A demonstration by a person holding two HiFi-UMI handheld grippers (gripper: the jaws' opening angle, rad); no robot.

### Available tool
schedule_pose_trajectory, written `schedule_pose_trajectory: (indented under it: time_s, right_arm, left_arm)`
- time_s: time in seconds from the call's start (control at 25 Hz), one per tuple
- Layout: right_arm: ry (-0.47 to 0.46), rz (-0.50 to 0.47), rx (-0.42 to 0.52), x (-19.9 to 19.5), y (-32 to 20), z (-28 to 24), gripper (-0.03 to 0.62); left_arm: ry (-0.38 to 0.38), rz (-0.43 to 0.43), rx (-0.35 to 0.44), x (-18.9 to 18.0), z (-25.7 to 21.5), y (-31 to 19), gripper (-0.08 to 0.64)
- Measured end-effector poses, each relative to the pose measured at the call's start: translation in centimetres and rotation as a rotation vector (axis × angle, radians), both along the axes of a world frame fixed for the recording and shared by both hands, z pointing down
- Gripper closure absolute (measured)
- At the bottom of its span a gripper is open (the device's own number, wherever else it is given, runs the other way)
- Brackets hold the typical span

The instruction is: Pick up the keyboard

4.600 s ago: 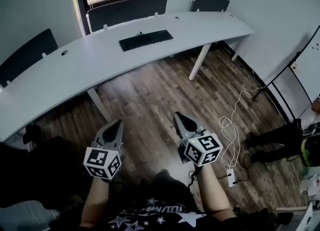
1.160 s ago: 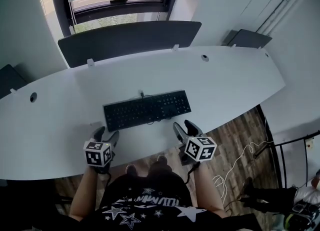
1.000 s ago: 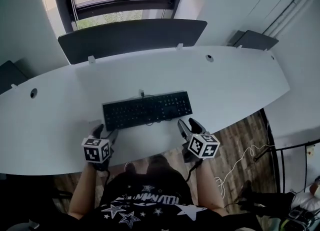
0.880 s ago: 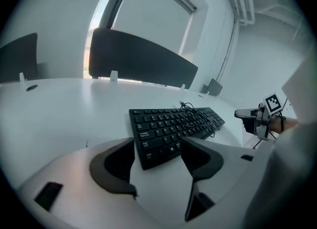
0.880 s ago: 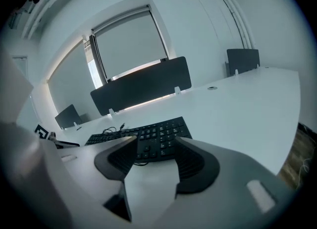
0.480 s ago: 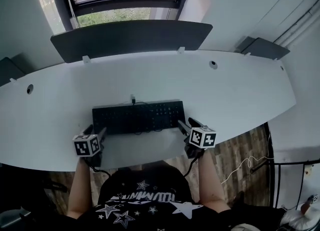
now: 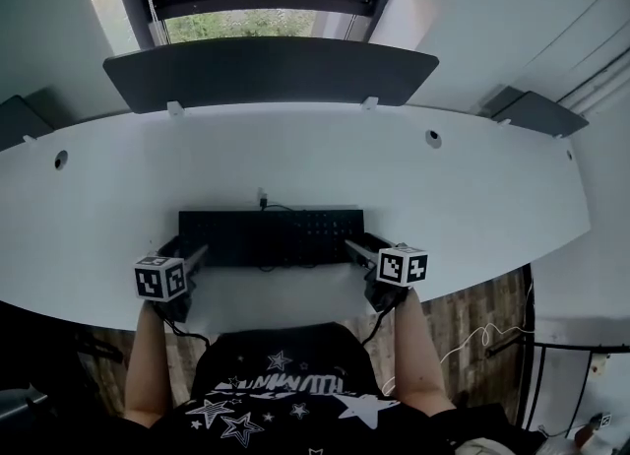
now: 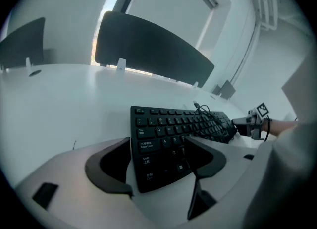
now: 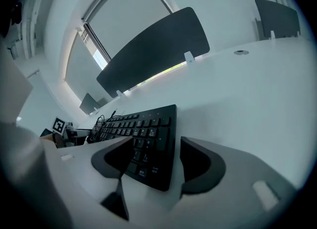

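Versus half a second back, left tool (image 7: 193, 252) and right tool (image 7: 354, 248) sit lower and closer in at the keyboard (image 7: 271, 236) ends. Jaws on both have just been opening. Left tool is wide open, with the keyboard's left end between its jaws and nothing gripped. Right tool is open around the right end, also no grip. Gripper views show a cable (image 8: 207, 114) bunched on the keys, which is unclear from the head view. Keyboard lies flat on the white counter (image 7: 472, 197), near its near edge, between the tools.
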State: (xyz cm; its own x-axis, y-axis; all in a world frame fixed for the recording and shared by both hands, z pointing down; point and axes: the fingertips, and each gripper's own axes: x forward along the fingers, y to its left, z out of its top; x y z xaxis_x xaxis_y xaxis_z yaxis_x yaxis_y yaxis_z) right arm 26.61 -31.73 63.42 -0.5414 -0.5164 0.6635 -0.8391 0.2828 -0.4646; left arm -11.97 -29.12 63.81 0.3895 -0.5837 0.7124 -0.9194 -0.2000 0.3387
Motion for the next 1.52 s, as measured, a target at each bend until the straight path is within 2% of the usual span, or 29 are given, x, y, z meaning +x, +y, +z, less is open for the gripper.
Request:
schedule_pose_trajectory:
  time_s: [0.08, 0.2, 0.28, 0.56, 0.72, 0.84, 1.12, 1.52]
  right_arm:
    - [0.002, -0.016, -0.016, 0.0, 0.0, 0.2, 0.324]
    - [-0.048, -0.040, -0.026, -0.4, 0.0, 0.1, 0.322]
    - [-0.054, -0.027, -0.016, -0.6, -0.4, 0.0, 0.322]
    - [0.021, 0.062, 0.024, -0.5, -1.0, 0.3, 0.347]
    - [0.029, 0.075, 0.069, -0.6, -1.6, -0.8, 0.348]
    - [0.023, 0.076, 0.098, -0.9, -1.9, -1.5, 0.351]
    - [-0.007, 0.065, 0.136, -1.4, -1.8, -2.9, 0.356]
    - [-0.098, 0.137, 0.249, -0.8, -3.3, -8.2, 0.380]
  left_arm:
    - [-0.024, 0.006, -0.018, 0.1, 0.4, -0.1, 0.235]
    - [0.003, -0.027, -0.023, 0.0, 0.2, -0.3, 0.235]
    - [-0.008, -0.028, -0.023, 0.1, 0.1, -0.4, 0.235]
    - [-0.033, -0.052, -0.011, 0.1, 0.2, -0.4, 0.235]
    - [0.000, -0.078, -0.014, 0.2, 0.0, -0.2, 0.235]
    - [0.036, -0.107, 0.007, -0.2, -0.3, -0.2, 0.236]
    - [0.067, -0.172, 0.062, -0.9, -2.2, 0.0, 0.241]
    - [0.161, -0.187, 0.197, -1.0, -8.1, -2.3, 0.241]
